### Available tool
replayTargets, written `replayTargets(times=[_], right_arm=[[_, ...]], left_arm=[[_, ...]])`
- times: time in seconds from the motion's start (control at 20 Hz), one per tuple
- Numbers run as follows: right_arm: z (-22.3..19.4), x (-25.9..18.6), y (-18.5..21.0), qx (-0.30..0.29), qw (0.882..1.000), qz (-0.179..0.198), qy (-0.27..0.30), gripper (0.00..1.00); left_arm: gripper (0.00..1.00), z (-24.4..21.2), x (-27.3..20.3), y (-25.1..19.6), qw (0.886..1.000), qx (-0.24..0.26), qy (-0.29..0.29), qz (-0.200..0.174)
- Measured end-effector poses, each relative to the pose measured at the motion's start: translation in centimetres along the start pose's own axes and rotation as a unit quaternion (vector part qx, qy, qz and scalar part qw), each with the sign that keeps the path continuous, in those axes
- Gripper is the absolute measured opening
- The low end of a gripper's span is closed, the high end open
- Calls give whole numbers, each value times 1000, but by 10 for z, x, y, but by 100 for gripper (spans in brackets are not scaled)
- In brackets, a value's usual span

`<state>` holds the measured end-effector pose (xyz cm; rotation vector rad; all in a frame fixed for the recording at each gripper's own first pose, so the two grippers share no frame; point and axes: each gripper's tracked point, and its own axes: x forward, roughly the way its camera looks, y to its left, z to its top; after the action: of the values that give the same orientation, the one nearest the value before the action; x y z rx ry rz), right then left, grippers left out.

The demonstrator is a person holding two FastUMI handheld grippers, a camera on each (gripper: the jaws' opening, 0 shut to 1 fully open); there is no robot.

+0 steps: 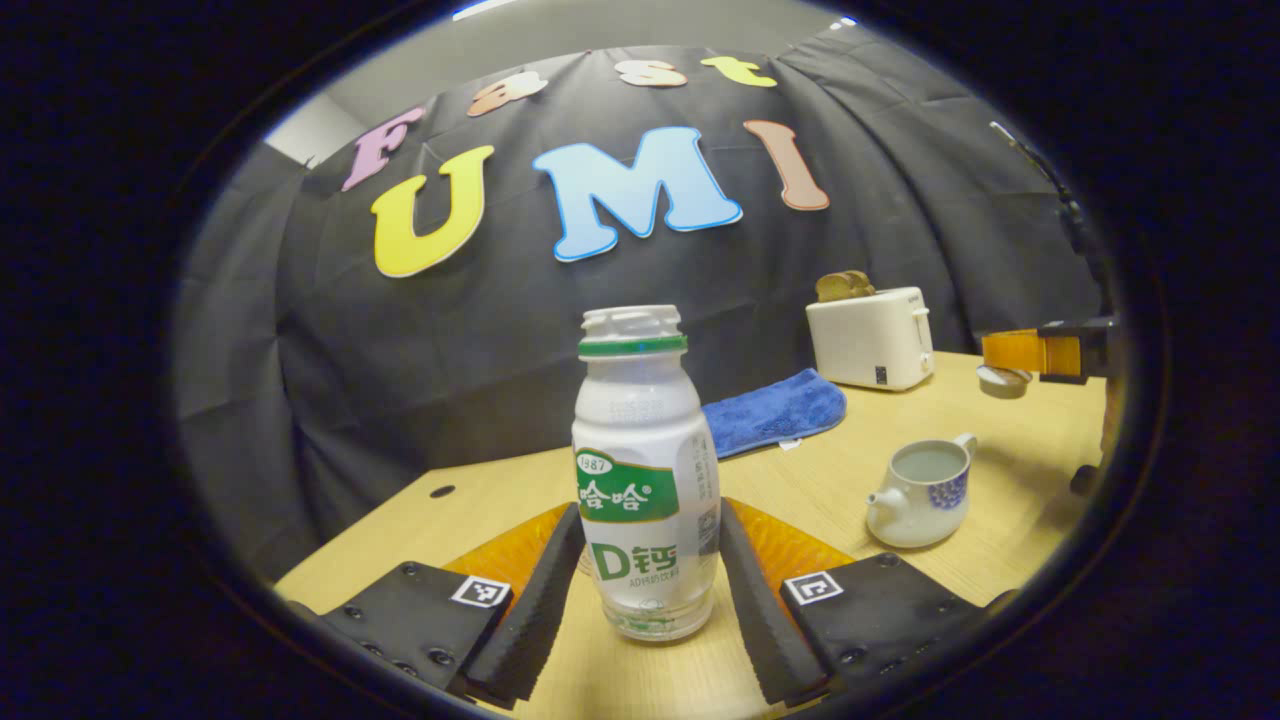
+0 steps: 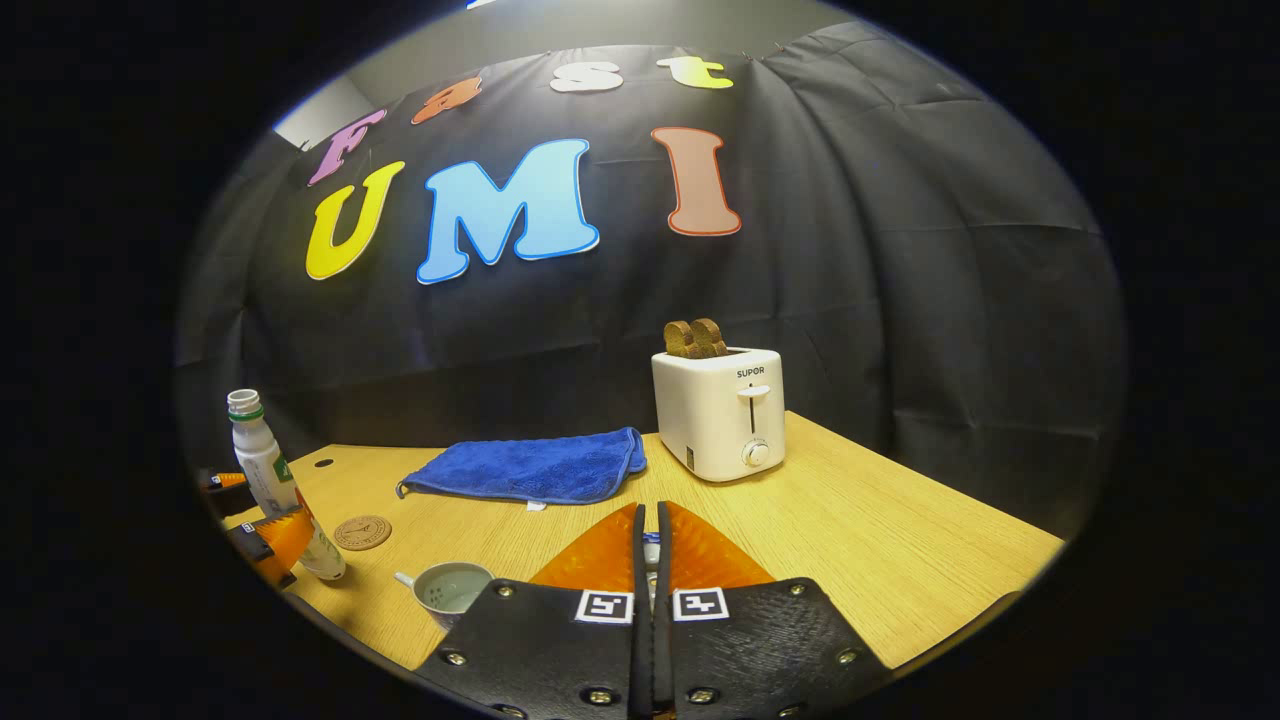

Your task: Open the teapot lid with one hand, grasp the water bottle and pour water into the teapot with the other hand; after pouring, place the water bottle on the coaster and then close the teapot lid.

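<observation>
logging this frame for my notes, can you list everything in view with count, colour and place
water bottle: 1, white with green label, uncapped, upright on the table between the left fingers
teapot: 1, white with blue pattern, lid off, liquid inside, on the table right of the bottle
teapot lid: 1, pale, held above the table by the far gripper
coaster: 1, brown, round, on the table beside the bottle
cloth: 1, blue, folded, near the wall
toaster: 1, white, brown bread in its slots, beside the cloth
table: 1, light wood
left gripper: 1, fingers spread either side of the bottle
right gripper: 1, fingers closed on the lid
</observation>
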<state>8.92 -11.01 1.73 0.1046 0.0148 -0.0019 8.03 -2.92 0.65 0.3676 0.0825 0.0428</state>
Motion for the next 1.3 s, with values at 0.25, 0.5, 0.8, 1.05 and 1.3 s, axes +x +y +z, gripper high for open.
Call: replayTargets(times=[0.25,0.5,0.8,1.05,1.3], right_arm=[[1,-2,-3,8,1000,-2,-1,0],[5,-2,-7,17,1000,-5,-3,0],[6,-2,-12,24,1000,-10,-7,0],[5,-1,-14,30,999,-12,-4,0],[5,-1,-15,30,999,-12,-3,0]], left_arm=[[84,13,4,1,988,149,-8,35],[88,18,9,-4,966,256,-11,46],[90,31,16,-22,919,390,-20,53],[90,32,20,-44,882,469,-33,41],[90,34,19,-56,855,515,-46,31]])
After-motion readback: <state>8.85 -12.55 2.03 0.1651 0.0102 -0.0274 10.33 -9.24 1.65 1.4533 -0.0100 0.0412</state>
